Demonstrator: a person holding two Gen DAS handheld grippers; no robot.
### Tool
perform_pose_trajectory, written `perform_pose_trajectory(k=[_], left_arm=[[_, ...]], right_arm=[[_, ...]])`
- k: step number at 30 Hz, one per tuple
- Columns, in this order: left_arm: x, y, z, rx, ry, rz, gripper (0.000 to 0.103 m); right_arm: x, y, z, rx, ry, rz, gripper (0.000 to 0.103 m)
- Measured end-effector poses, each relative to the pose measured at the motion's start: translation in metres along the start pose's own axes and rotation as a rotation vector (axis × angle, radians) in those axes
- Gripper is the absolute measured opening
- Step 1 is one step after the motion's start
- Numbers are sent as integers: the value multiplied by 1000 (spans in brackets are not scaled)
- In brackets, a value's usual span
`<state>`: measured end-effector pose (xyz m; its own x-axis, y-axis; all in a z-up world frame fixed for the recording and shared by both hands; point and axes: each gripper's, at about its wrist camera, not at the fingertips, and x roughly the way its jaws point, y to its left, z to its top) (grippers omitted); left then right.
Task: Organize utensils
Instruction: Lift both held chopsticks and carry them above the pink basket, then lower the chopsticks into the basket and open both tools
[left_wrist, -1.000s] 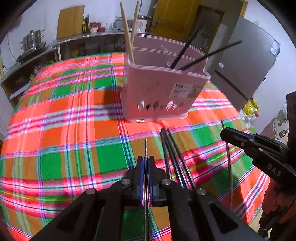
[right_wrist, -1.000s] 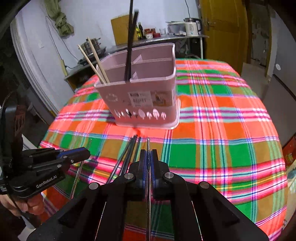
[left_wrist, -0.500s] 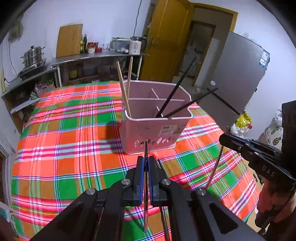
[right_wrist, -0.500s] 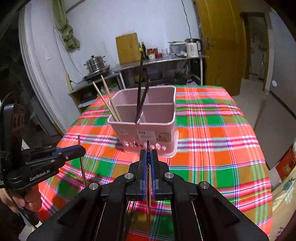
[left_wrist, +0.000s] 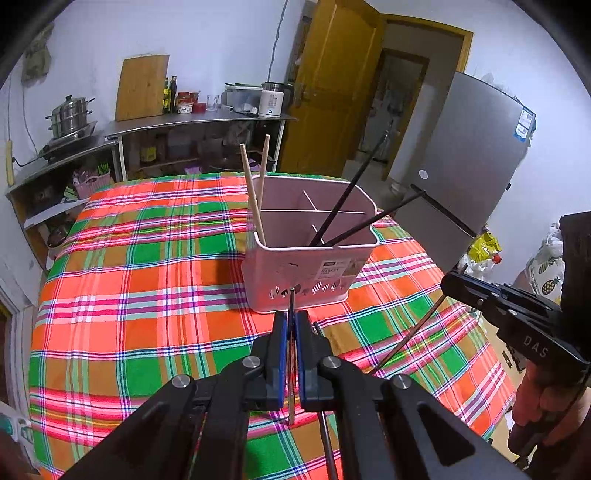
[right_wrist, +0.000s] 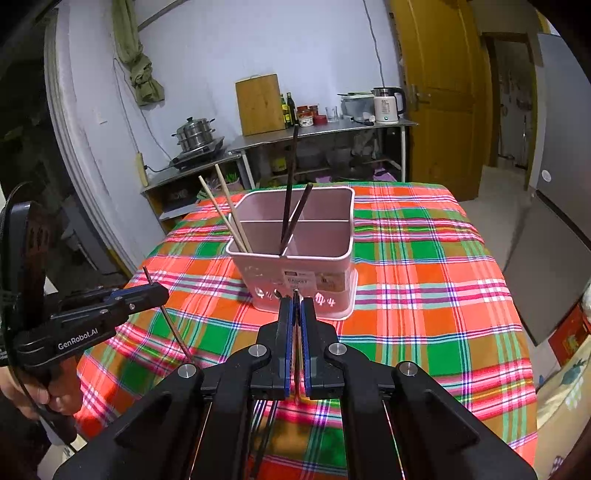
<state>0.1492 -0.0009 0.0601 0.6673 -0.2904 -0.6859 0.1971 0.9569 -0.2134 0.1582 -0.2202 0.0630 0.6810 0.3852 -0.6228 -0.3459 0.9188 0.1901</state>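
Note:
A pink divided basket (left_wrist: 310, 266) (right_wrist: 295, 266) stands mid-table with two wooden chopsticks (left_wrist: 255, 195) in its left compartment and two black chopsticks (left_wrist: 347, 210) leaning right. My left gripper (left_wrist: 291, 317) (right_wrist: 162, 291) is shut on a thin metal chopstick (left_wrist: 291, 299) (right_wrist: 173, 325), held above the cloth in front of the basket. To its right, my right gripper (right_wrist: 295, 304) (left_wrist: 448, 286) is shut on another metal chopstick (left_wrist: 406, 339) that hangs down at a slant. Dark chopsticks (left_wrist: 325, 424) (right_wrist: 266, 424) lie on the cloth under the grippers, mostly hidden.
The table carries a bright plaid cloth (left_wrist: 147, 295); its edges fall away near left and right. A steel counter (left_wrist: 192, 118) with pots, bottles and a kettle stands behind, a grey fridge (left_wrist: 472, 158) at the right. A person's hand (right_wrist: 33, 395) grips the left handle.
Both grippers have risen from the cloth, each lifting its metal chopstick clear of the table. The basket now sits lower and smaller in both views.

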Motion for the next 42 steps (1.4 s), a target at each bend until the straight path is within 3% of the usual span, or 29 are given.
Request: perform_pose_trajectory(k=[16,29,42], left_arm=[[-20,1,12,-7,-17,-5,4],[-35,4,72,-16,-114,-16,4],[-33,0,134,-7,-215,-14,4]], right_arm=[[-14,8,8,-14,-38,6,4],[-15,35,55,-55,-125,53,4],[-11,41,104,-70,-225,47,4]])
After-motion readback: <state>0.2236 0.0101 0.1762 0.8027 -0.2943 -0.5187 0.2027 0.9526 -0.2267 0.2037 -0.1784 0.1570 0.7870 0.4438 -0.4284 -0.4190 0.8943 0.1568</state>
